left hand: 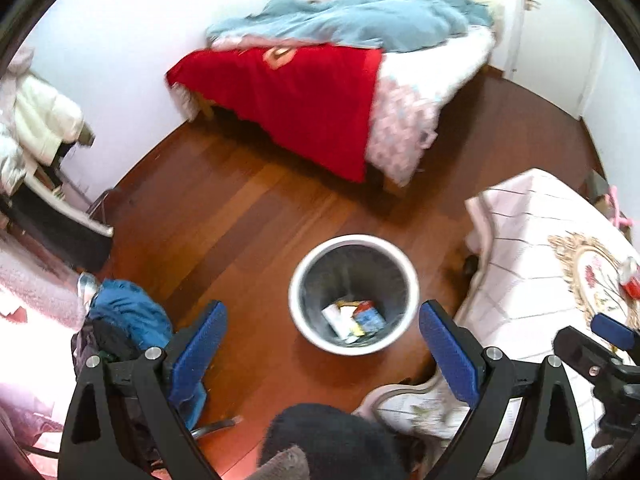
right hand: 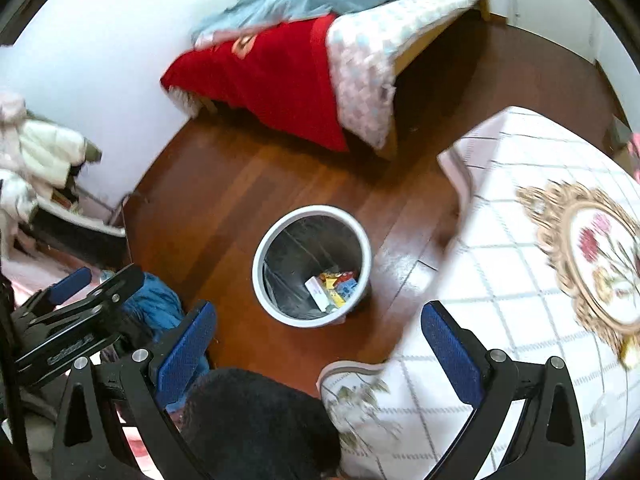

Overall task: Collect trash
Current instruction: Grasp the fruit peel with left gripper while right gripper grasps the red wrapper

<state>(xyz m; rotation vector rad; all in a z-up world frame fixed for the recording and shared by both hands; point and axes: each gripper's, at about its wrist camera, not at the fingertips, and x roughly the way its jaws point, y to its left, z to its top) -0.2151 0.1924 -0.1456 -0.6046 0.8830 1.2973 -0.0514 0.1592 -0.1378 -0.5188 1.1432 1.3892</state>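
Note:
A round grey-white trash bin (left hand: 298, 280) (right hand: 259, 268) with a dark liner stands on the wooden floor, with several colourful wrappers and a white carton (left hand: 354, 320) (right hand: 332, 284) at its bottom. My left gripper (left hand: 322, 340) hovers high above the bin, open, with nothing between its blue pads. My right gripper (right hand: 318, 338) is open too, also empty, over the floor between the bin and the table. A small red-and-white item (left hand: 630, 280) lies on the table at the right edge of the left wrist view.
A table with a white checked floral cloth (right hand: 520, 280) fills the right. A bed with red and blue blankets (left hand: 304, 92) stands at the back. A chair piled with blue clothes (left hand: 128, 320) is at left, jackets (left hand: 36, 120) hang at far left. A dark furry slipper (right hand: 260, 420) shows below.

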